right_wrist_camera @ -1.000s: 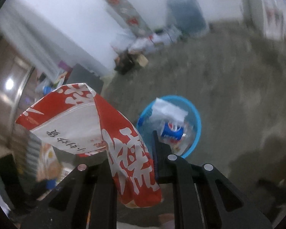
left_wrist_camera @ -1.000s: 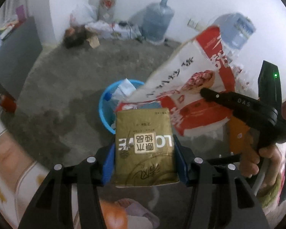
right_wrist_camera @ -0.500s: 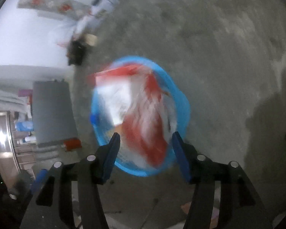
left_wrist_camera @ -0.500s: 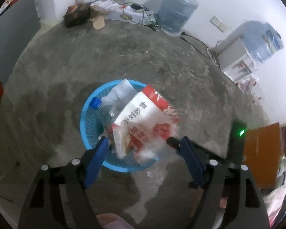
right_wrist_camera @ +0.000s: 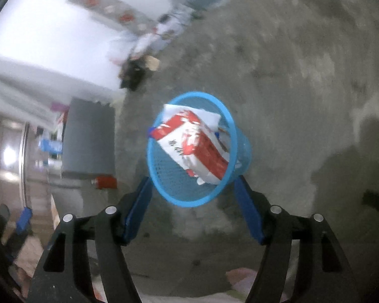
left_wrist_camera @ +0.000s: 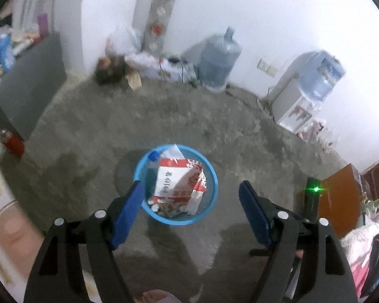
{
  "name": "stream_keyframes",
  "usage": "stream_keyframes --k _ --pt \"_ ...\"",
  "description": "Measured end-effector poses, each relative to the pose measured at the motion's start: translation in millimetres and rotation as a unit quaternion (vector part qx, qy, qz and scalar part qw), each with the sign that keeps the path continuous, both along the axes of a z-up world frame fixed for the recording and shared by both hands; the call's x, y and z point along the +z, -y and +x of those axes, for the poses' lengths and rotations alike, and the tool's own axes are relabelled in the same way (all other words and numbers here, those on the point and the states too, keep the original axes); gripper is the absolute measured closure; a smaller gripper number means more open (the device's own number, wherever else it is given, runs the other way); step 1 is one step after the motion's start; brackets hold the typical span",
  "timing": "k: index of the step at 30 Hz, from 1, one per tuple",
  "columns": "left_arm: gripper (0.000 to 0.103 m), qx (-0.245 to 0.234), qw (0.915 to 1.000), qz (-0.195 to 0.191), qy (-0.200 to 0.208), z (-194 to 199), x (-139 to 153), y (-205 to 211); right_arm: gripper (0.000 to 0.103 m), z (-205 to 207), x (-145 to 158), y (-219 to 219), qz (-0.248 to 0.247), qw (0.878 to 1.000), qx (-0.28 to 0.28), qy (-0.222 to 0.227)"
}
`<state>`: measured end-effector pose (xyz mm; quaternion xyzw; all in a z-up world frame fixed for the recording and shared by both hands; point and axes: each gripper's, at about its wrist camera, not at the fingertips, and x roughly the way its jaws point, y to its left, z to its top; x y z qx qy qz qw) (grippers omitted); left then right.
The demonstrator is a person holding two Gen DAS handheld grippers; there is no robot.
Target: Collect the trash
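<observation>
Already the red-and-white bag (left_wrist_camera: 180,183) lies in the blue basket (left_wrist_camera: 213,176), both tools, left (left_wrist_camera: 192,199) and right (right_wrist_camera: 193,194), gape empty, their jaws having just been opening, and further trash is likely left to fetch.

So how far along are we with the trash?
Done: the red-and-white bag lies in the blue basket on other trash. In hand: nothing; the left gripper is open, and the right gripper has just been opening, empty. Left: no loose trash clearly visible on the floor nearby.
</observation>
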<state>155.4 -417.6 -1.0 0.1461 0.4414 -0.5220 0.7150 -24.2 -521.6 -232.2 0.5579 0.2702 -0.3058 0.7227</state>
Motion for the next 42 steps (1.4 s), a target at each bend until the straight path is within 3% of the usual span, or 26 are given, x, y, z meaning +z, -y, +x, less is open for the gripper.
stream_keyframes --k 2,6,9,12,14,19,20,21,23,24,27,29,34,38,42 --pt "0.022 0.012 0.9996 -0.018 0.018 -5.2 17.5 -29.8 0.034 1.6 21.7 -9.4 -0.042 0.999 0.022 -0.003" --pt "0.012 0.058 0.9945 -0.064 0.060 -25.3 60.1 -111.3 0.023 10.4 83.3 -53.6 -0.157 0.984 0.082 -0.005" --pt "0.006 0.107 0.9864 -0.095 0.081 -37.2 80.1 -167.2 0.010 21.1 129.3 -103.6 -0.249 0.960 0.132 0.005" --pt "0.006 0.172 0.9738 -0.113 0.096 -50.5 94.7 -227.5 0.008 29.7 167.1 -154.4 -0.328 0.929 0.172 0.022" --pt "0.006 0.230 0.9602 -0.107 0.118 -63.6 98.8 -263.9 0.008 33.9 185.7 -184.1 -0.371 0.909 0.189 0.032" --pt "0.006 0.381 0.9081 -0.082 0.153 -96.4 91.8 -349.9 0.008 29.8 209.7 -253.7 -0.469 0.853 0.225 0.043" --pt "0.006 0.404 0.8981 -0.073 0.158 -103.5 87.8 -362.4 0.008 28.8 211.1 -263.2 -0.478 0.847 0.228 0.042" --pt "0.006 0.433 0.8824 -0.059 0.174 -113.6 81.8 -377.3 0.008 29.3 211.0 -276.3 -0.482 0.841 0.243 0.040" --pt "0.006 0.473 0.8578 -0.034 0.198 -129.1 71.2 -397.4 0.008 34.3 207.2 -288.3 -0.475 0.837 0.271 0.027" --pt "0.006 0.488 0.8489 -0.029 0.200 -136.7 66.3 -405.8 0.008 36.1 206.3 -298.4 -0.470 0.834 0.288 0.015" --pt "0.006 0.518 0.8351 -0.014 0.185 -149.0 51.0 -422.6 0.008 41.4 200.2 -325.3 -0.470 0.816 0.335 -0.031" --pt "0.006 0.524 0.8331 0.006 0.176 -149.3 39.8 -426.6 0.008 40.2 195.2 -337.3 -0.471 0.810 0.345 -0.049" --pt "0.006 0.519 0.8422 0.076 0.127 -149.2 1.7 -422.0 0.008 31.5 176.4 -355.9 -0.482 0.801 0.345 -0.079" --pt "0.006 0.507 0.8475 0.103 0.120 -148.3 -11.7 -413.6 0.008 27.8 160.2 -356.6 -0.441 0.814 0.365 -0.102" --pt "0.006 0.501 0.8487 0.118 0.122 -148.9 -15.6 -406.7 0.008 28.3 148.1 -358.1 -0.427 0.816 0.370 -0.122"
